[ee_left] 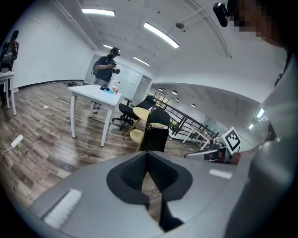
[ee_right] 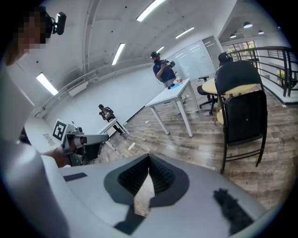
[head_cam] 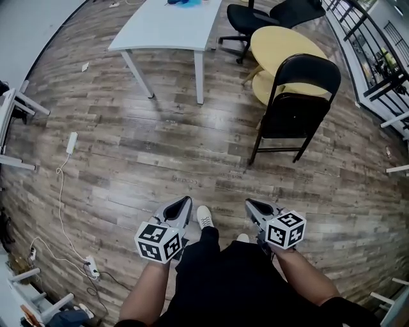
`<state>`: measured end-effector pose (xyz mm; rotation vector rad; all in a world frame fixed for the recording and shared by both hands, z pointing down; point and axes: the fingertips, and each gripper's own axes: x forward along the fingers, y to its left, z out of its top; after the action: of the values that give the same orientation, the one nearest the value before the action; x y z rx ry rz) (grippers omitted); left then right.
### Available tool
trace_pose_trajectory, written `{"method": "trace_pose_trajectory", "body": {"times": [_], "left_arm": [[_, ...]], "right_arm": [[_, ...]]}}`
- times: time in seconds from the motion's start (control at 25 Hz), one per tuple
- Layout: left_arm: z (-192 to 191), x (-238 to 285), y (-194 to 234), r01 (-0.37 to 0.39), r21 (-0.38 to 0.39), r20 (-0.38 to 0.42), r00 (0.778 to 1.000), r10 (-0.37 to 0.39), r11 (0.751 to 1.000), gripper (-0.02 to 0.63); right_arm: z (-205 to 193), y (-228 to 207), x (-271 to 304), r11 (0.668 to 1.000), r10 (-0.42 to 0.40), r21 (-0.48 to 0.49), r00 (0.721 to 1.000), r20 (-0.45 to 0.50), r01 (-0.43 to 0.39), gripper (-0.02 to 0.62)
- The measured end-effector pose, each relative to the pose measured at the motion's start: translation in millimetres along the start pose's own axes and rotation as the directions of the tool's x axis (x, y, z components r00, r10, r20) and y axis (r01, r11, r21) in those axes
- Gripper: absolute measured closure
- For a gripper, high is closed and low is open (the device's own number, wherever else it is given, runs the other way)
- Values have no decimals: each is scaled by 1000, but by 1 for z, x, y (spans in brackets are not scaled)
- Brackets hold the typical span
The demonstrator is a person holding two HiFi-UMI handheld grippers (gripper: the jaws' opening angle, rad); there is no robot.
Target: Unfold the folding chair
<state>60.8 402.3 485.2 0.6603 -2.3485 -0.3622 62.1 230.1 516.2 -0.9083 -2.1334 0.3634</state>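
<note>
Here, nearest us, the left tool and the right tool are both closed tight with nothing in their jaws, low over the wooden floor. Well ahead to the right, the chair stands folded, seat tipped up, just before a round yellow table. We judge it stiff, fairly heavy and slick on its painted tubes, so we'd steady the backrest top and pull the seat's front edge down.

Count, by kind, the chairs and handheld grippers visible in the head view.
Black metal folding chair: 1
Black swivel office chair: 1
Grey handheld grippers: 2 (left gripper, right gripper)
Total: 4
</note>
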Motion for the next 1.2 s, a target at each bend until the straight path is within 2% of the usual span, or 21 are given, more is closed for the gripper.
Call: {"method": "trace_pose_trajectory", "body": {"times": [0.24, 0.4, 0.76, 1.2], "left_arm": [[34, -2, 31, 17, 41, 9, 1000, -18, 999, 598], [50, -2, 33, 40, 66, 18, 999, -42, 997, 598], [52, -2, 34, 53, 72, 4, 999, -54, 996, 598], [65, 16, 23, 77, 138, -26, 997, -74, 988, 598]], "right_arm": [[37, 13, 18, 999, -27, -24, 999, 47, 28, 589], [55, 21, 20, 999, -27, -37, 997, 70, 29, 589], [73, 26, 22, 998, -35, -47, 993, 113, 40, 589], [86, 14, 28, 999, -26, -24, 988, 151, 30, 590]]}}
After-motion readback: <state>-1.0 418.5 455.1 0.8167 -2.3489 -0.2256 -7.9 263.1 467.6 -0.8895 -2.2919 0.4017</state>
